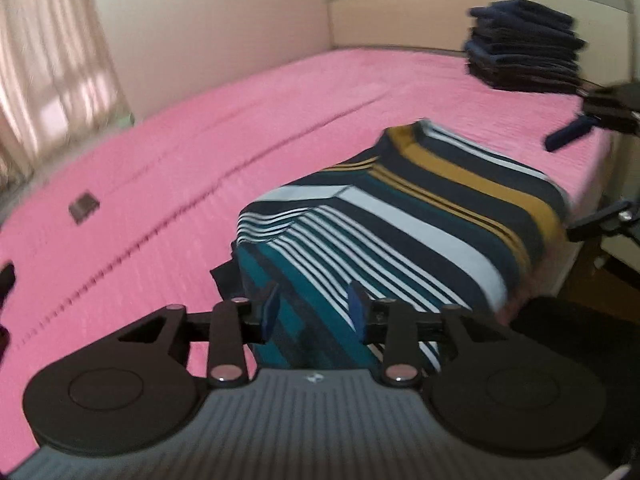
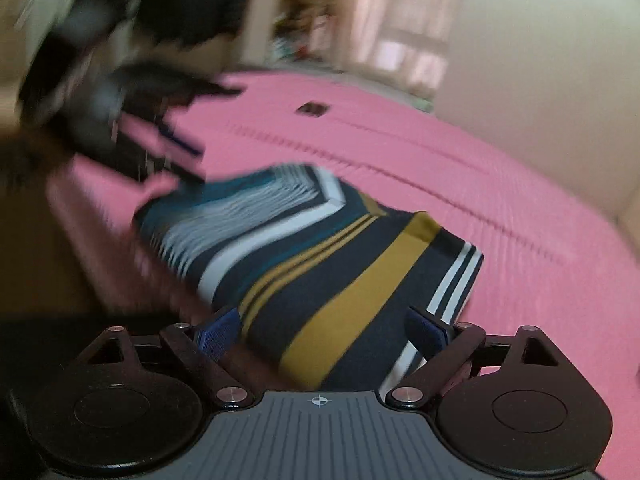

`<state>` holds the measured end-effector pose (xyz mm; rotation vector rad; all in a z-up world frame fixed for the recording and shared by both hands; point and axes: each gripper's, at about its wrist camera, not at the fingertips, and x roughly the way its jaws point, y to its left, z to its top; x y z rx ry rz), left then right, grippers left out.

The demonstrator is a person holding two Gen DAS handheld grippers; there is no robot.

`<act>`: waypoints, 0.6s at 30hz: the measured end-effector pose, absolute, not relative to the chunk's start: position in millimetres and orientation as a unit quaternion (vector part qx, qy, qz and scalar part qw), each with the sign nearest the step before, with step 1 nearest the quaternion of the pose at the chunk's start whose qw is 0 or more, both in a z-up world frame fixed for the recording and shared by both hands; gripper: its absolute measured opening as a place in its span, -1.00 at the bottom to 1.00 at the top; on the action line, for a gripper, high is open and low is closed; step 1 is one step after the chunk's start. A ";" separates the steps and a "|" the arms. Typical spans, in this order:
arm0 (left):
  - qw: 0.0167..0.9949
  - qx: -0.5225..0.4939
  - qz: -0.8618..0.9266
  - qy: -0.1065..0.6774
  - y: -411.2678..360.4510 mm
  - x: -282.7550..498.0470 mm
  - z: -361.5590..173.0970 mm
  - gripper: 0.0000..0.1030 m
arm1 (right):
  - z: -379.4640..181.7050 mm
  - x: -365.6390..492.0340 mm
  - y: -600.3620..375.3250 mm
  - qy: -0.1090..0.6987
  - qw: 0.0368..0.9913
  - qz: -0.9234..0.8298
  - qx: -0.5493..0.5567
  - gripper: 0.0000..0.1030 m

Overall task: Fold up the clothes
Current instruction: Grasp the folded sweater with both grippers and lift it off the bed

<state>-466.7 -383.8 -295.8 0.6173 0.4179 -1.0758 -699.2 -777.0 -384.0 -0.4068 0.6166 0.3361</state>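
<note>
Shirt: striped shirt point(image 1: 400, 216) lies folded on the pink bed point(image 1: 160, 168), directly ahead of both tools.
Left hand-held gripper point(image 1: 314, 312): fingers apart, holding nothing.
Right hand-held gripper point(image 2: 320, 332): spread wide, straddling the near edge.
Advice: pinch both layers squarely before lifting.

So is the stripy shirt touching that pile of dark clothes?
Apart. The left wrist view shows bare pink bedspread between the striped shirt and the dark stack.

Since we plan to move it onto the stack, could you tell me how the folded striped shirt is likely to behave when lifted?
The shirt is soft fabric, folded in layers, so it will probably sag and may unfold if lifted by one edge. It looks light, and both open tongs, left and right, could support opposite ends. Pushed, it would likely bunch on the ribbed bedspread rather than slide.
</note>
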 end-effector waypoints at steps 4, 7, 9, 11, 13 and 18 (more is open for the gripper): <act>0.768 0.346 -0.517 0.152 -372.3 -503.4 -307.9 -0.15 | -411.1 -705.3 -757.3 0.317 0.881 0.164 -0.309 0.77; 0.745 0.384 -0.528 0.135 -374.0 -522.5 -323.0 -0.14 | -431.2 -697.2 -748.7 0.322 0.859 0.166 -0.362 0.76; 0.736 0.413 -0.521 0.127 -379.2 -529.7 -331.0 -0.14 | -441.7 -690.1 -744.9 0.321 0.850 0.163 -0.386 0.42; 0.727 0.445 -0.512 0.106 -386.6 -534.4 -340.2 -0.12 | -444.0 -683.4 -747.9 0.323 0.852 0.155 -0.382 0.24; 0.714 0.480 -0.504 0.084 -395.8 -538.8 -348.9 0.00 | -442.8 -677.6 -750.2 0.327 0.854 0.154 -0.376 0.04; 0.662 0.581 -0.474 0.008 -418.9 -550.8 -373.8 0.02 | -406.1 -676.6 -764.4 0.317 0.884 0.149 -0.311 -0.14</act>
